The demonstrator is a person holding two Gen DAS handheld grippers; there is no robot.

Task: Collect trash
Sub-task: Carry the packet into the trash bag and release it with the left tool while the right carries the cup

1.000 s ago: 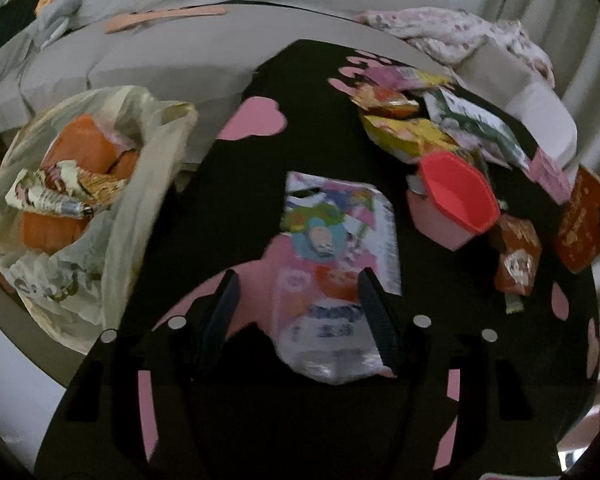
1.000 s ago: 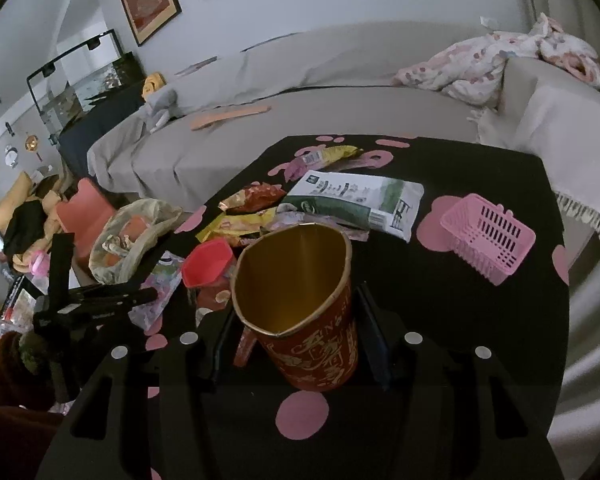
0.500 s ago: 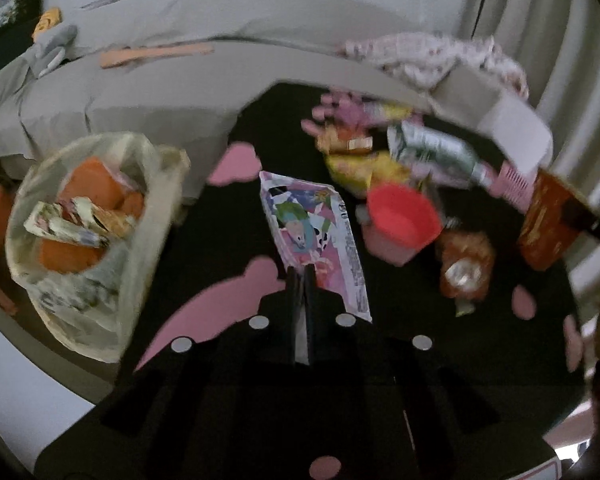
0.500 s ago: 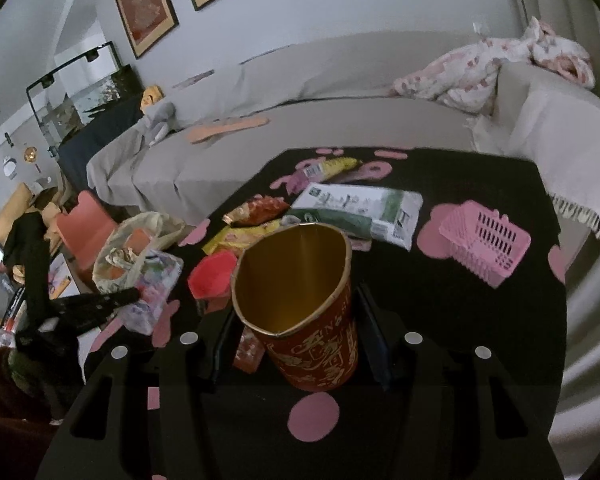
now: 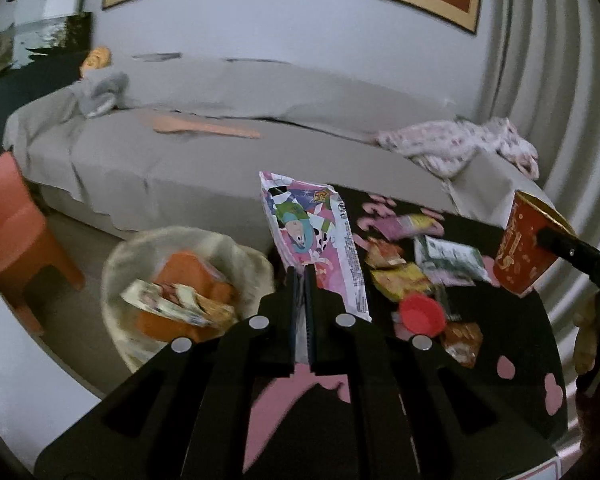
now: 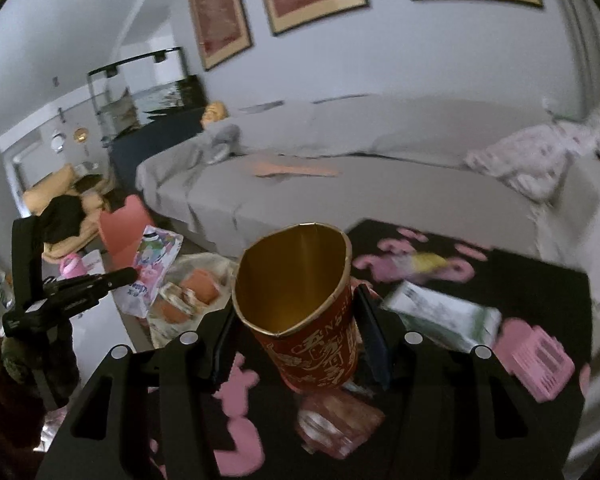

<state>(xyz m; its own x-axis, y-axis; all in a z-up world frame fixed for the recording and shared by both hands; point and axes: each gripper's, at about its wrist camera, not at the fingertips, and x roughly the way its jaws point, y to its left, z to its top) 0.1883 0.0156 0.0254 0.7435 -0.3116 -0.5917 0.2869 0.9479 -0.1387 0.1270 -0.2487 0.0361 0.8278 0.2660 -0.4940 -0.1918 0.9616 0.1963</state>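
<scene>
Trash bag (image 5: 236, 252) gapes just beside the counter (image 5: 512, 320) to catch litter: left gripper (image 5: 300, 280) fingers pinch the cartoon wrapper (image 5: 312, 232) aloft near it, while right gripper (image 6: 296, 320) fingers clamp the red paper cup (image 6: 300, 304) above the counter.

Two matte-black hand-held grippers: the left hand-held gripper (image 5: 303, 304) and the right hand-held gripper (image 6: 296, 336) share flat slotted bodies, round silver screw heads and dark ribbed finger pads (image 5: 310, 312). The person's left arm wears a dark brown sleeve (image 6: 8, 412).
</scene>
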